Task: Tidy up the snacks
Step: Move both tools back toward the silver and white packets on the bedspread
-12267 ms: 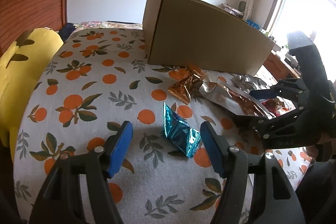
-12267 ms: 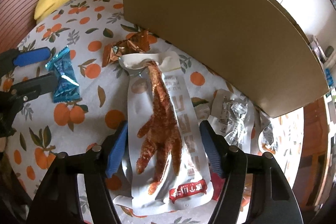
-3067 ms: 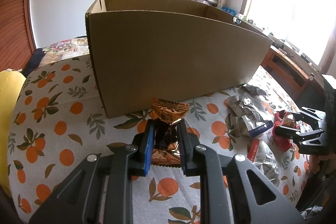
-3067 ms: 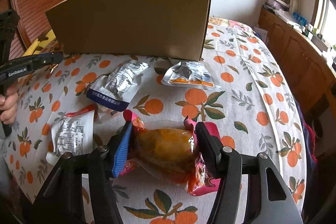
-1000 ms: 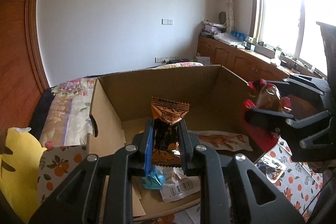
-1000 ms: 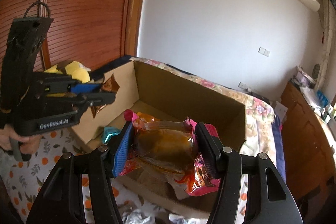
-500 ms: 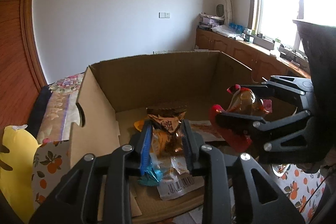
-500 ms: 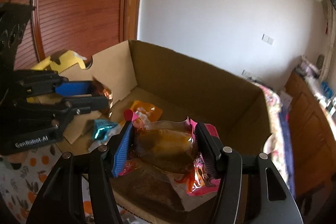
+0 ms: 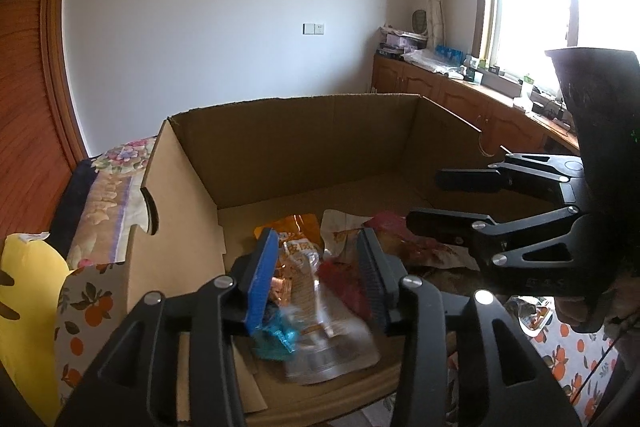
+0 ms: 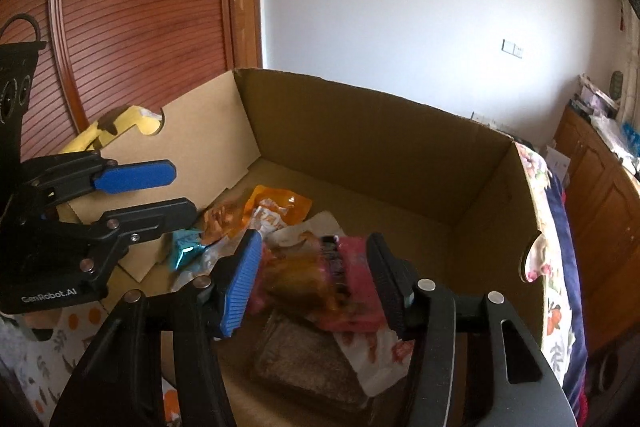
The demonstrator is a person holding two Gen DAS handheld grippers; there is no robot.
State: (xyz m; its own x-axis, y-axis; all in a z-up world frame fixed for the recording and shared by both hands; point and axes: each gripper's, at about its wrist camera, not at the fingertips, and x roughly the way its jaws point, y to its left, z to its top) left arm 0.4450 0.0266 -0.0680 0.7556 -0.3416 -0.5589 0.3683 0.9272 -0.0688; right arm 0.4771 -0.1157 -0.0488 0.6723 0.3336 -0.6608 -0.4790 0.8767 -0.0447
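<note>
- Left gripper [image 9: 316, 279], at six o'clock over the cardboard box [image 9: 296, 147]: its jaws have just been opening, nothing is pinched, and the copper-wrapped snack [image 10: 216, 221] lies released on the box floor.
- Right gripper [image 10: 312, 283]: jaws just closing slightly around the pink pouch [image 10: 352, 287], which looks blurred; whether it is gripped I cannot tell.
- At twelve o'clock, the orange packet [image 9: 294, 227] lies among the stowed snacks.

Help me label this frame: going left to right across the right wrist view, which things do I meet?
yellow cushion → teal candy → orange packet → pink packet → right wall of the cardboard box
</note>
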